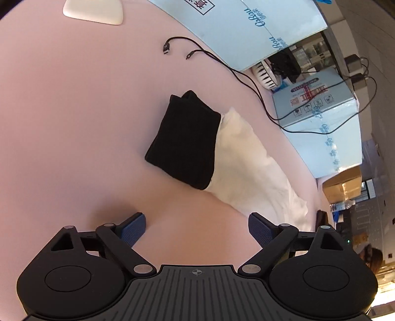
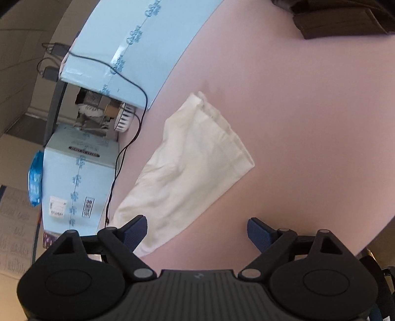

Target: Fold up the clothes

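A folded black garment (image 1: 185, 140) lies on the pink table (image 1: 74, 111), its right edge overlapping a folded white garment (image 1: 249, 168). My left gripper (image 1: 197, 232) is open and empty, above the table, just short of both garments. In the right wrist view the white garment (image 2: 195, 163) lies folded in a long strip on the pink table (image 2: 308, 123). My right gripper (image 2: 197, 234) is open and empty, its left fingertip (image 2: 135, 232) over the near end of the white garment. A dark brown garment (image 2: 340, 19) lies at the table's far right.
Light blue cardboard boxes (image 1: 318, 108) stand along the table's far edge, also in the right wrist view (image 2: 128, 47). Black cables (image 1: 222, 61) trail across the table to the boxes. A white pad (image 1: 93, 11) lies at the far left. A small white fan (image 2: 123, 118) sits between boxes.
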